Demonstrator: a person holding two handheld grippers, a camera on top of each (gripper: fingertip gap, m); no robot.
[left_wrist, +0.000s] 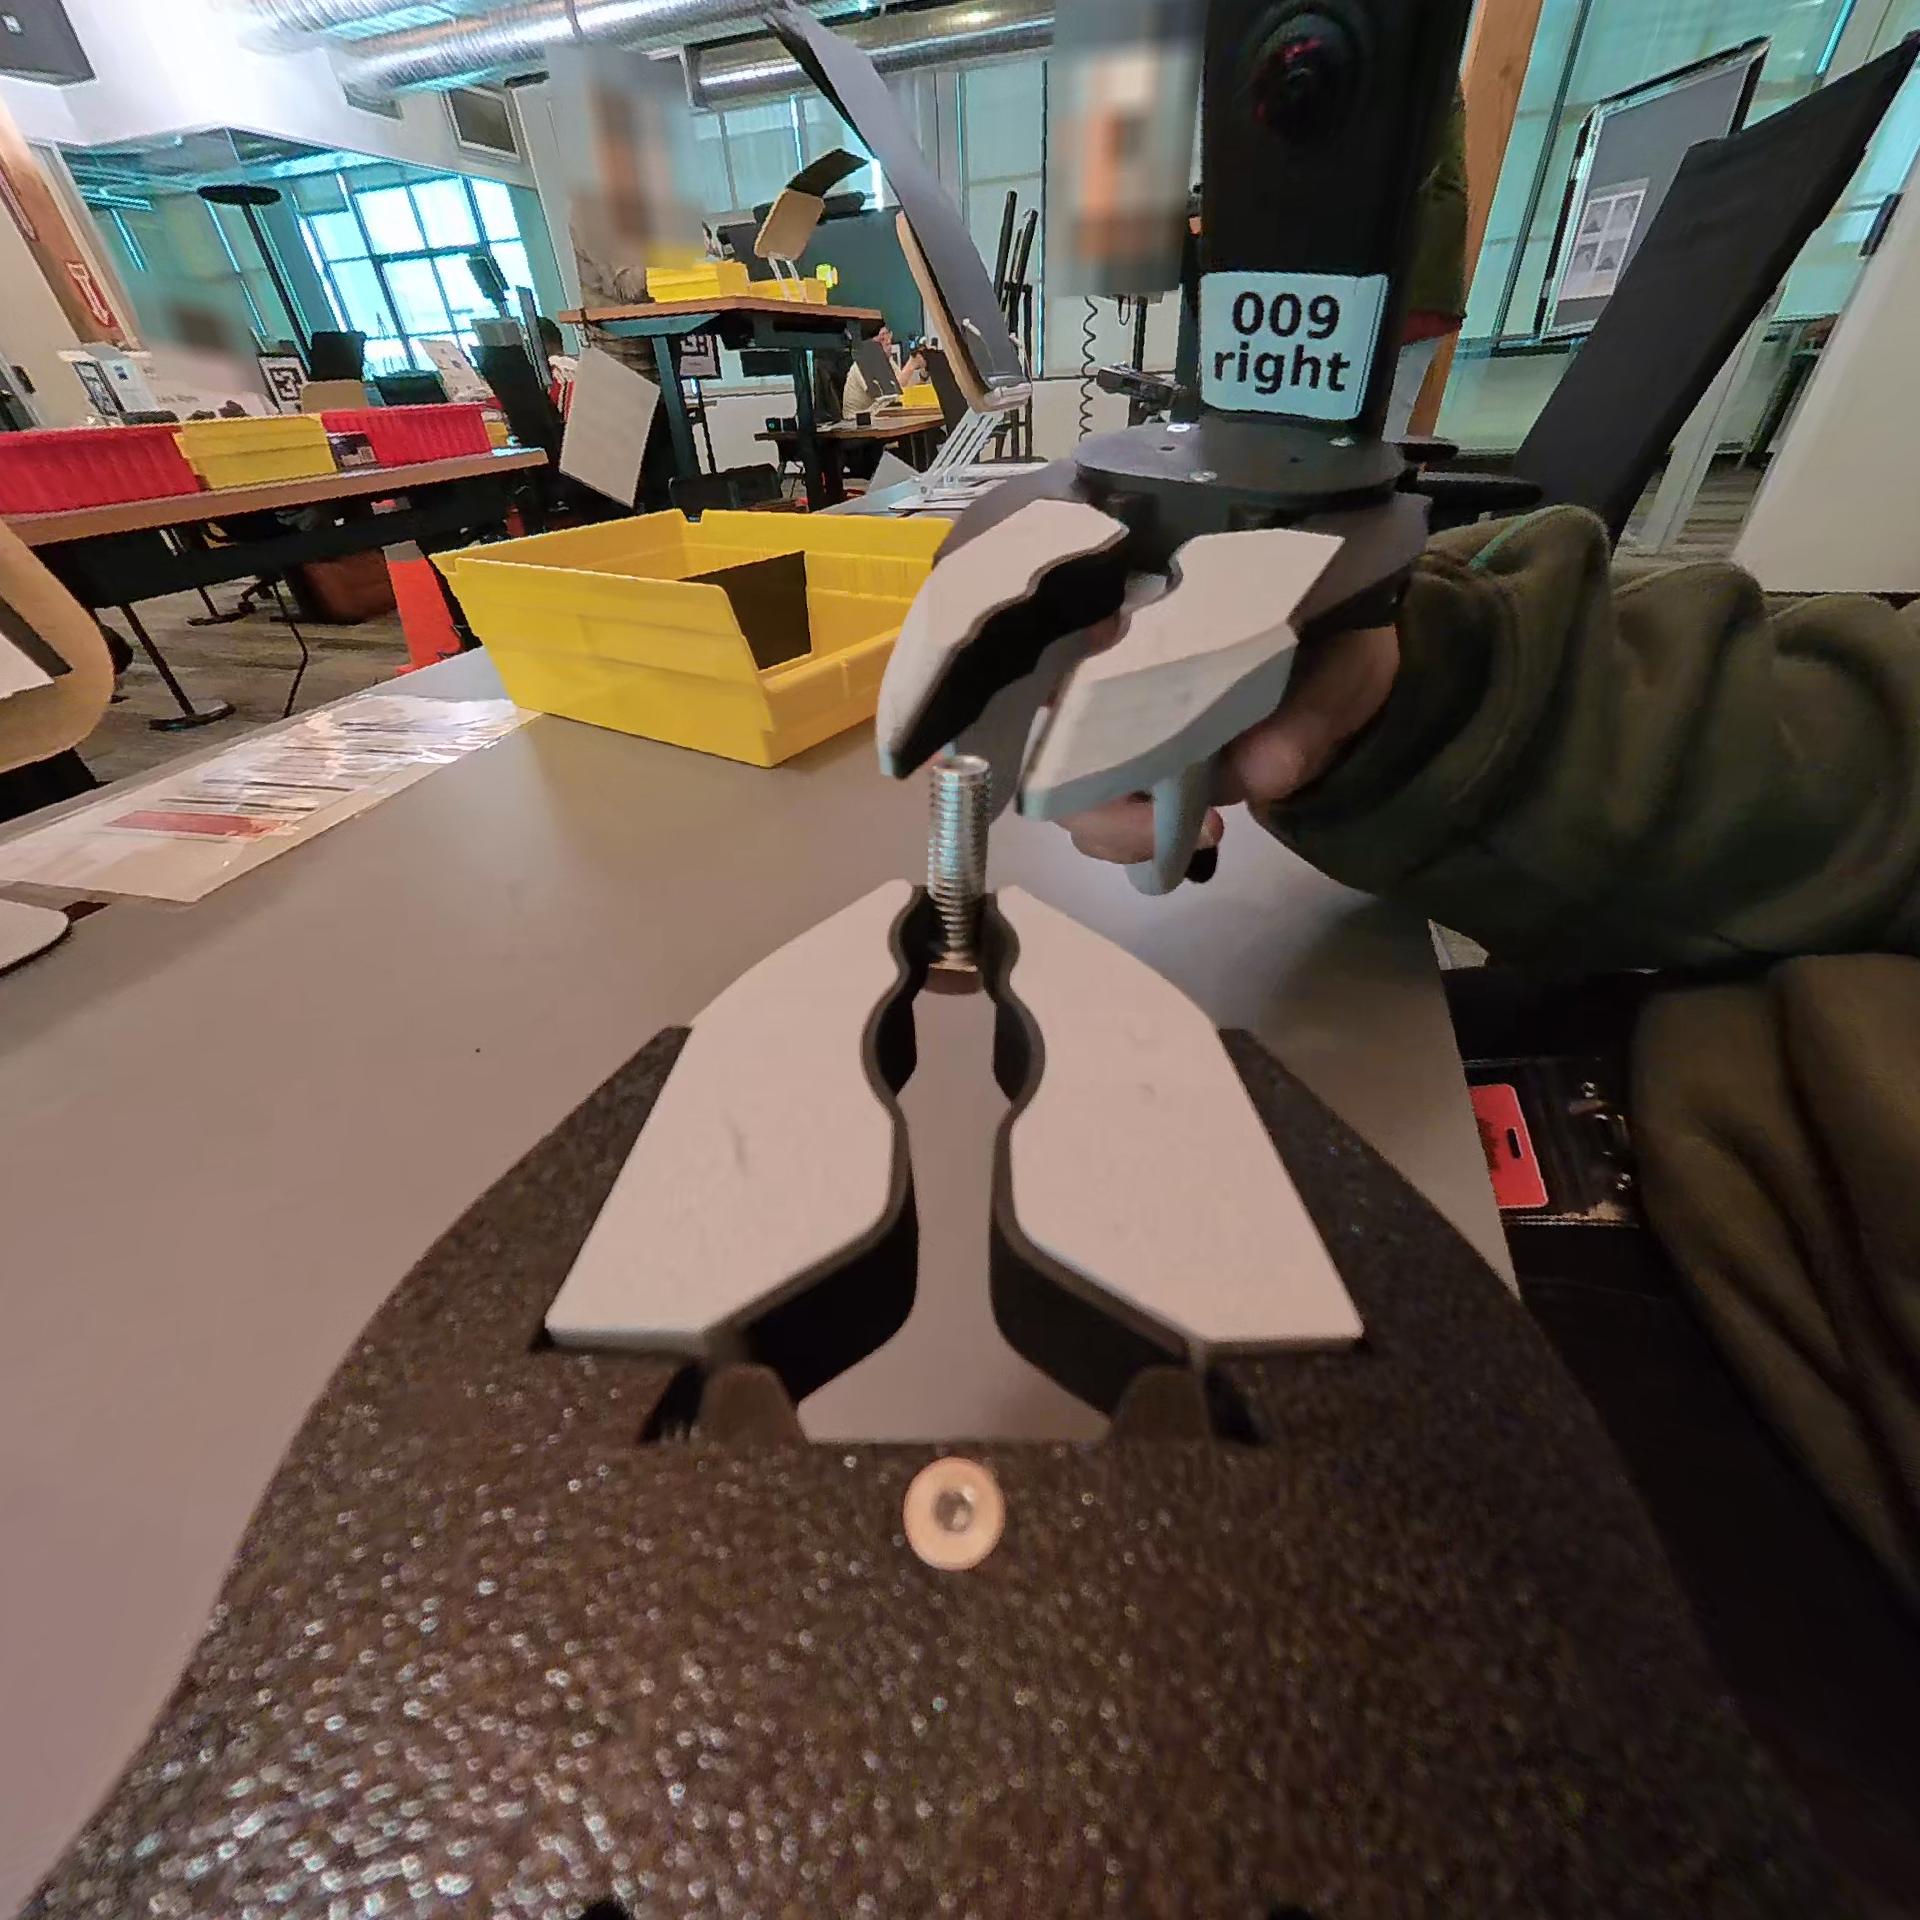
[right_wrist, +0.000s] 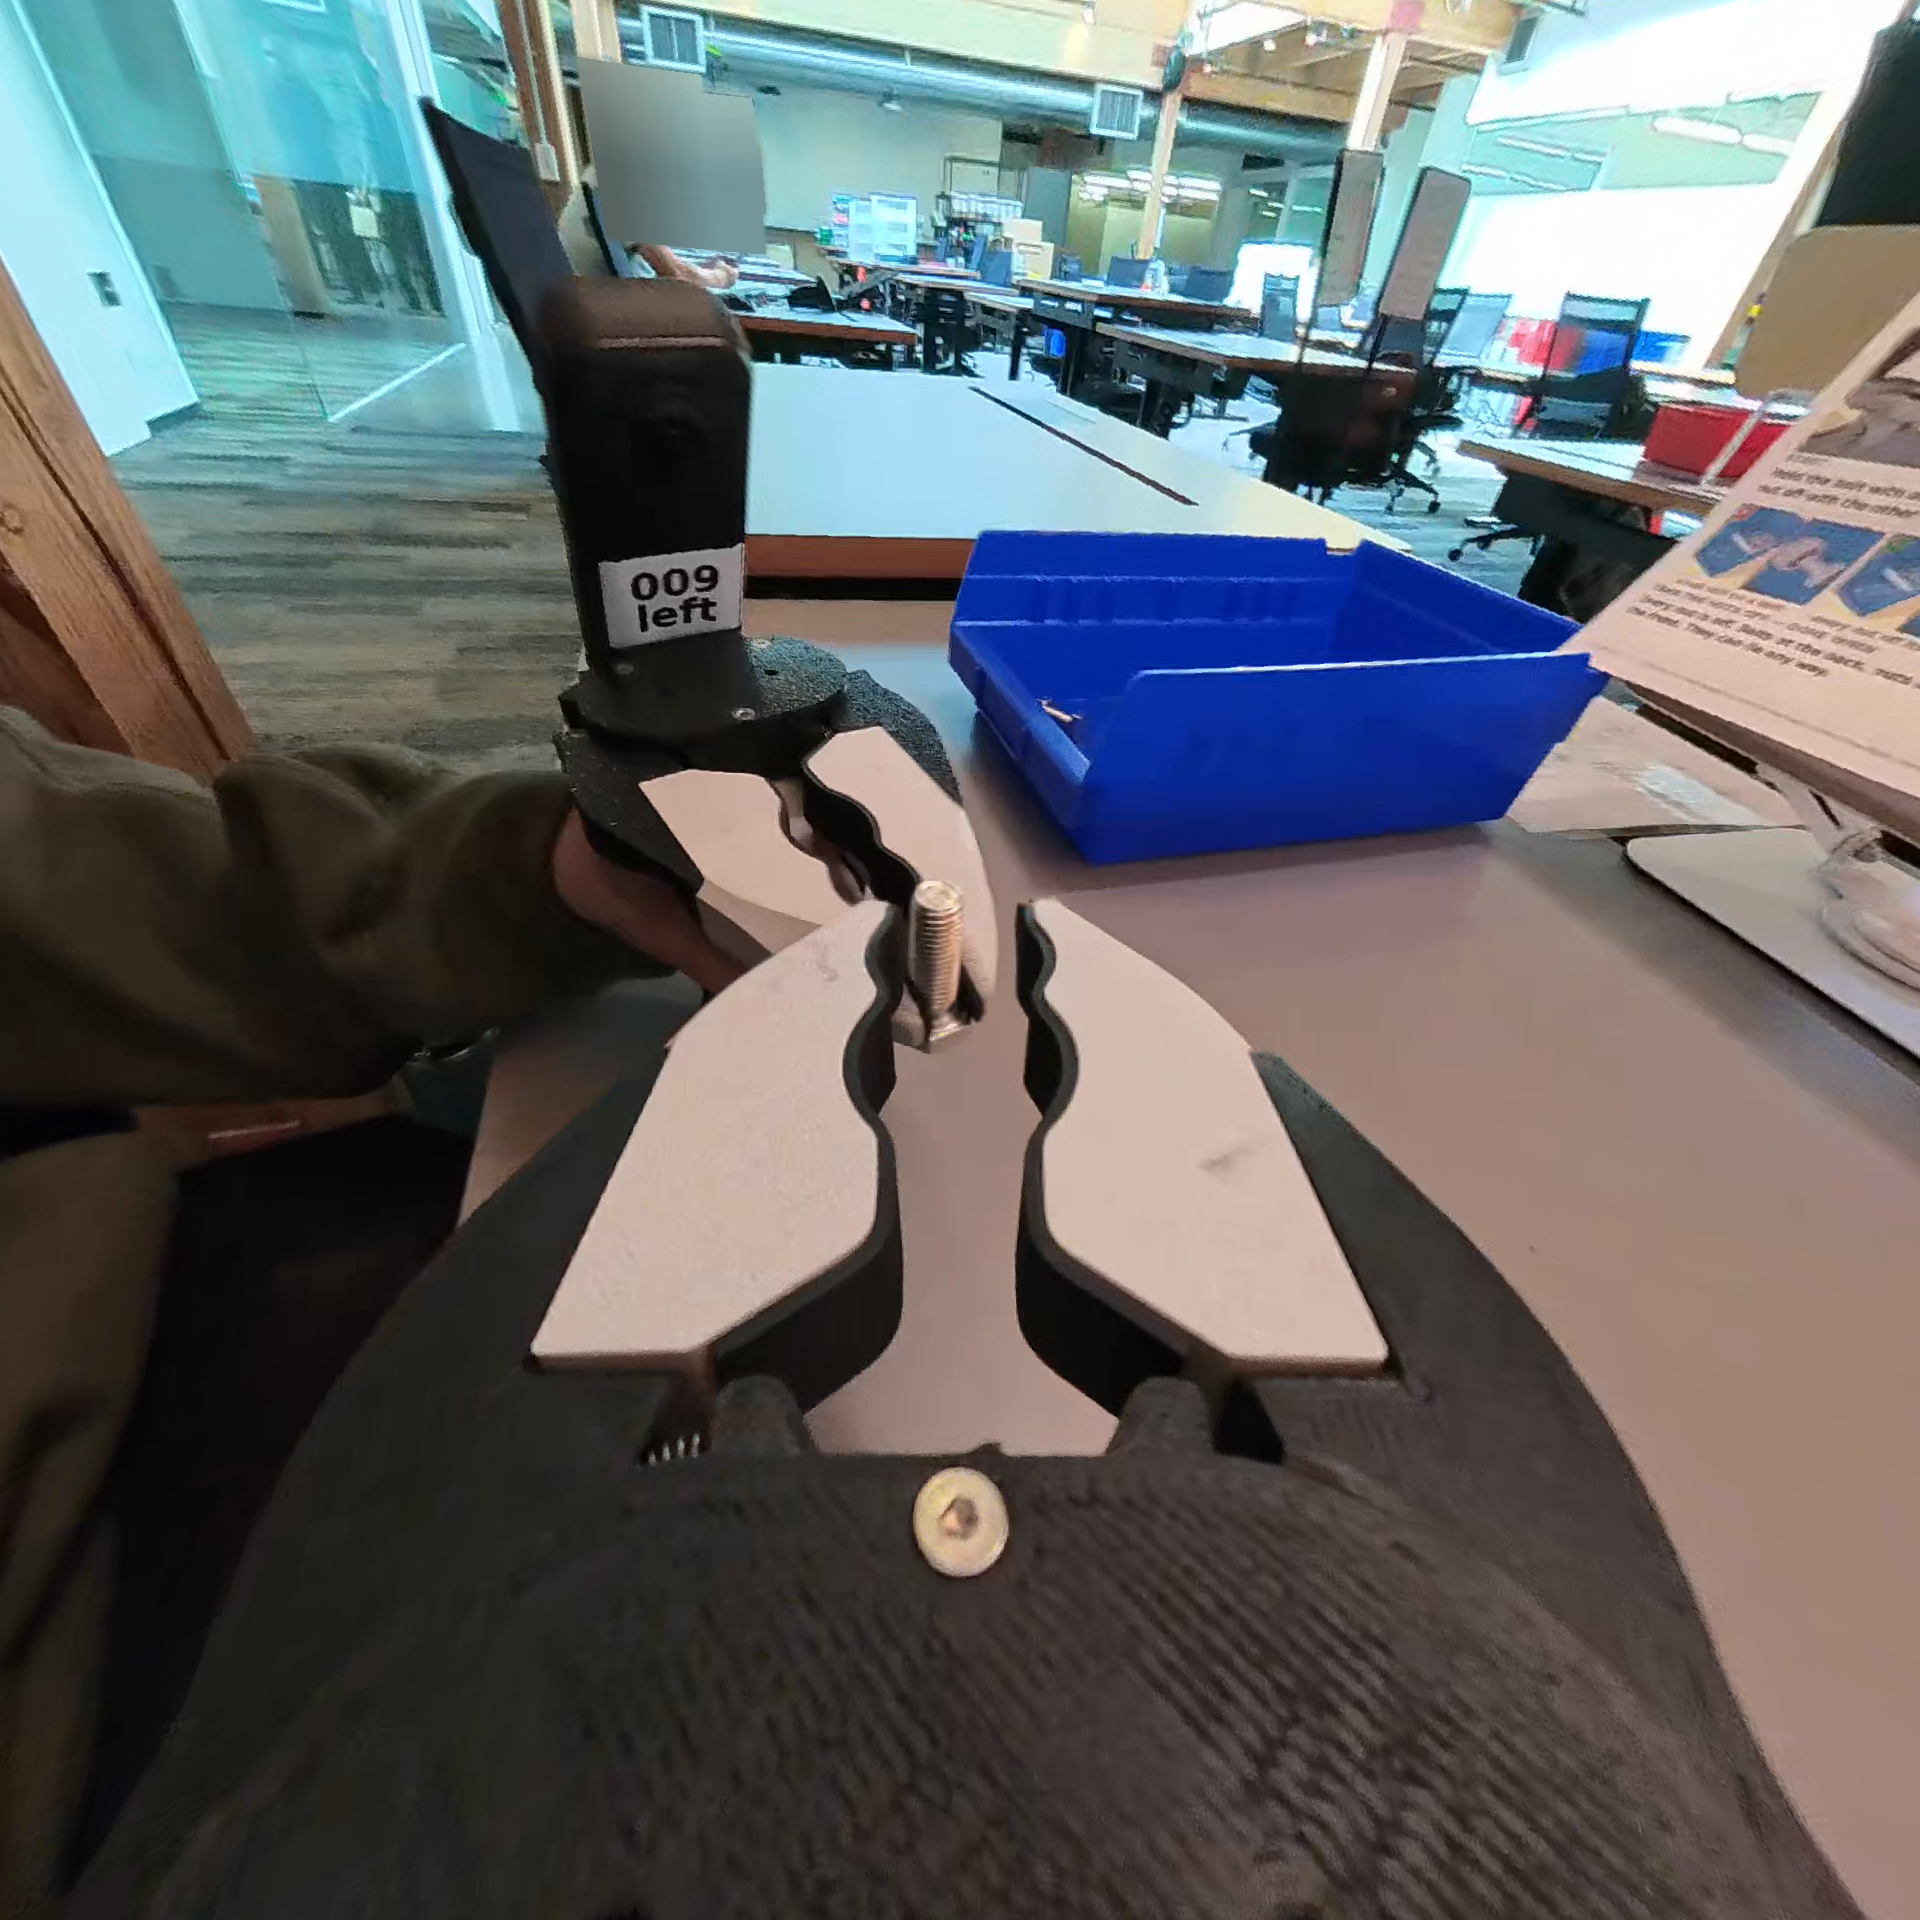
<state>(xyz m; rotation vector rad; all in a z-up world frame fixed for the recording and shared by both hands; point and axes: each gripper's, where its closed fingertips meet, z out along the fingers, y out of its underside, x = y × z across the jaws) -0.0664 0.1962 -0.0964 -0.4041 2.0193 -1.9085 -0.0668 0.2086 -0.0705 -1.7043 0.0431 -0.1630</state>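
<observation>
A silver threaded bolt (left_wrist: 958, 842) stands upright, head down, just above the grey table (left_wrist: 416, 987). My left gripper (left_wrist: 951, 920) is shut on the bolt's lower shank near the head. My right gripper (left_wrist: 966, 784) comes down from above, open, its fingertips on either side of the bolt's top end. In the right wrist view the bolt (right_wrist: 935, 956) sits between the right gripper's (right_wrist: 956, 920) open fingers, close to the left finger. The left gripper (right_wrist: 925, 987) grips it from behind. A person's hands in olive sleeves hold both grippers.
A yellow bin (left_wrist: 623, 644) with a dark card in it stands at the back of the table. A blue bin (right_wrist: 1247, 748) holds a small metal piece. A laminated sheet (left_wrist: 260, 790) lies at the left, and a printed sheet on a stand (right_wrist: 1787, 582) is at the right. My two grippers' fingertips are within a few centimetres of each other.
</observation>
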